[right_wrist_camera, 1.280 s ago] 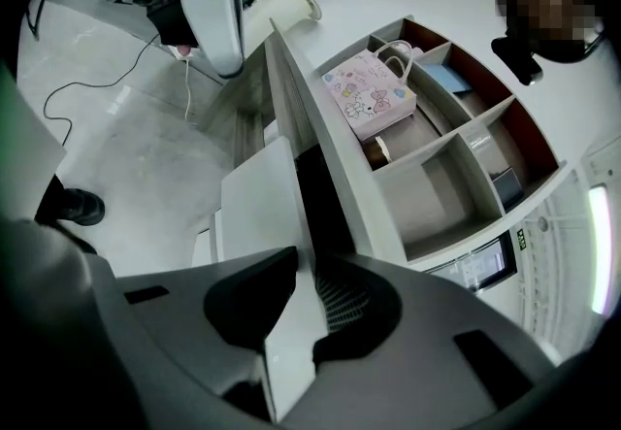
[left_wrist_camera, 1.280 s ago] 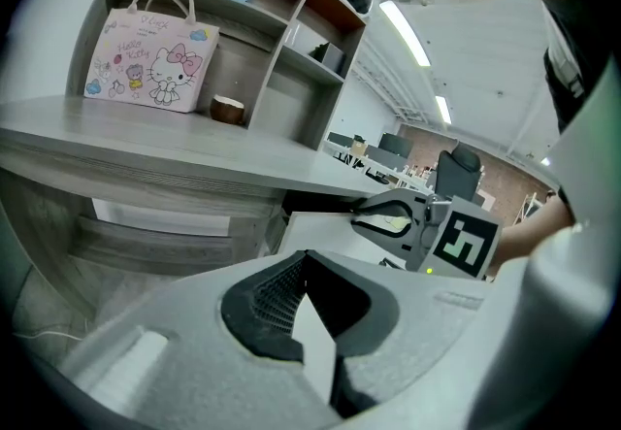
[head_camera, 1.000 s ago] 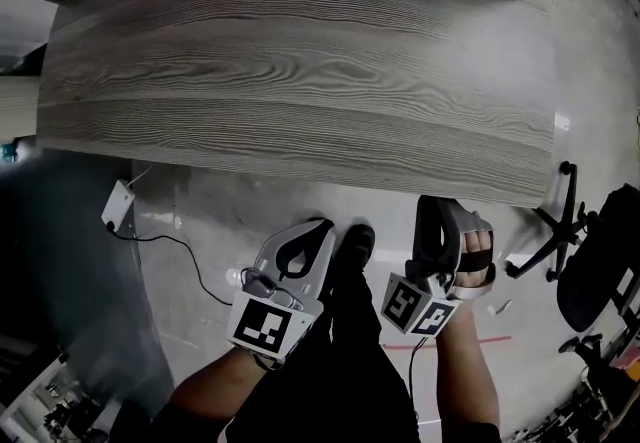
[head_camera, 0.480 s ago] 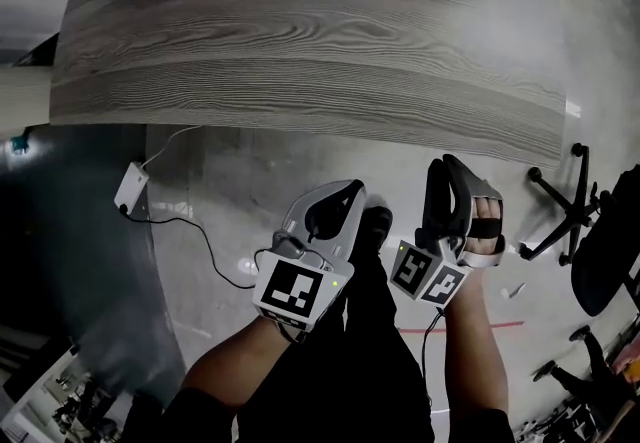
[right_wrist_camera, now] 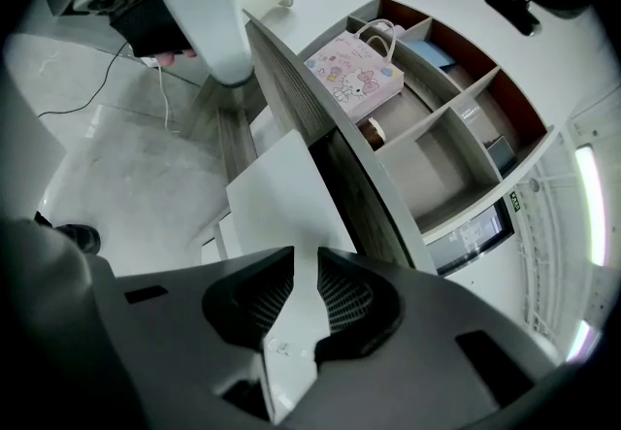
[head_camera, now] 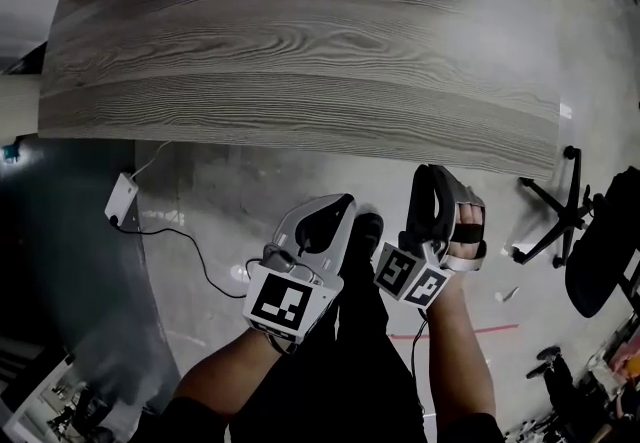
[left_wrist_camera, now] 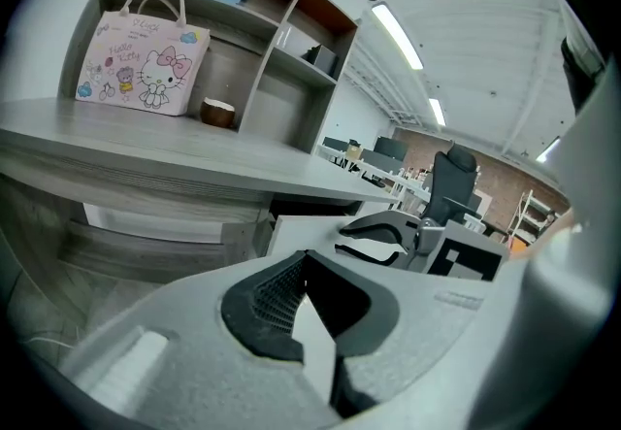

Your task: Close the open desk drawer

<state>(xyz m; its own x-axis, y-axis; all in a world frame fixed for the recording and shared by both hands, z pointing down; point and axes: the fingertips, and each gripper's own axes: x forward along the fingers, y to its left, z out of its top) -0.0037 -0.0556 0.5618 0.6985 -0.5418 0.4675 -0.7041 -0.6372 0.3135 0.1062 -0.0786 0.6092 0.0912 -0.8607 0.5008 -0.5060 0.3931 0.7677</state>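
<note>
Caption from the remote seat: my right gripper [right_wrist_camera: 304,261] hovers with its jaws a narrow slot apart, holding nothing. My left gripper [left_wrist_camera: 306,258], just to its left, has its tips together and is empty too. Straight ahead of the right jaws, tucked under the desk top [head_camera: 300,61], stands the white drawer front [right_wrist_camera: 277,190]. I judge it stiff, smooth and light on its runners, so a flat push at mid-panel should beat any pinch. Nothing blocks the way. Farther off on the desk, a pink tote bag [left_wrist_camera: 144,64] and a small bowl [left_wrist_camera: 218,113] sit below the shelves [left_wrist_camera: 262,25].
</note>
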